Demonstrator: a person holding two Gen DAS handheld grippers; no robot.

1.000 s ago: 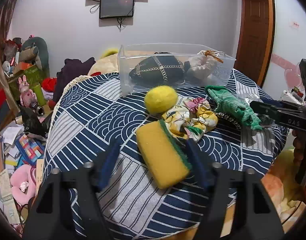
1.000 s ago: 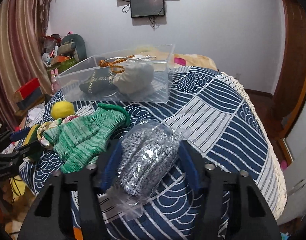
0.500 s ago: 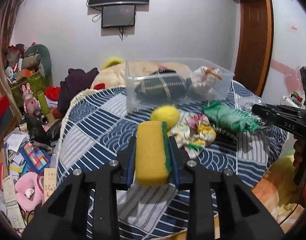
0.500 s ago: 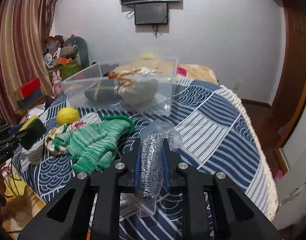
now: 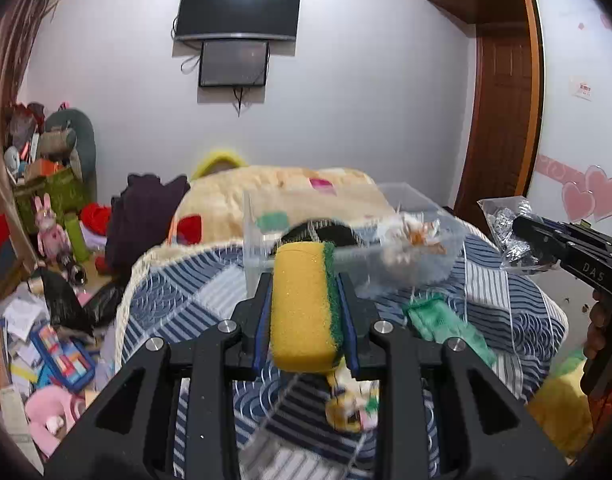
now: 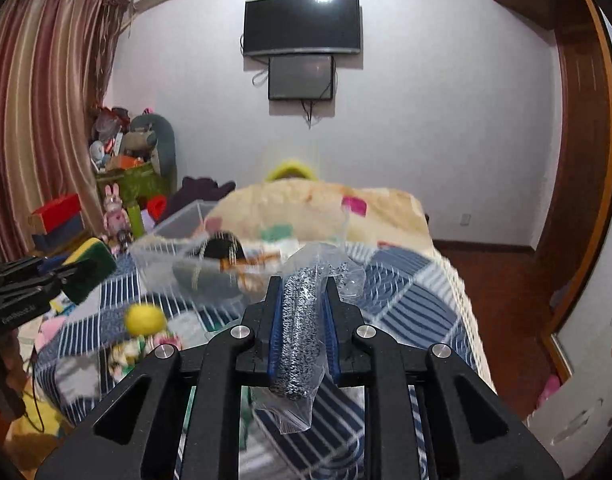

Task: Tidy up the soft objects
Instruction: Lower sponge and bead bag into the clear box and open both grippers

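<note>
step: carry to bin, both loads lifted | left claw [image 5: 306, 316] clamps sponge [image 5: 304, 300], right claw [image 6: 303, 320] clamps bagged cloth [image 6: 300, 328], both above counter [image 6: 406, 280] | next: judged, clear bin [image 5: 434, 236] rim, release inside | around: ball [image 6: 145, 319], green glove [image 5: 446, 326], floral cloth [image 5: 352, 404] lie loose on counter; bin part full.

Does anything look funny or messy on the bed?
Nothing is spilled or broken. The yellow ball, floral cloth and green glove lie loose on the blue bedspread, outside the clear bin.
</note>
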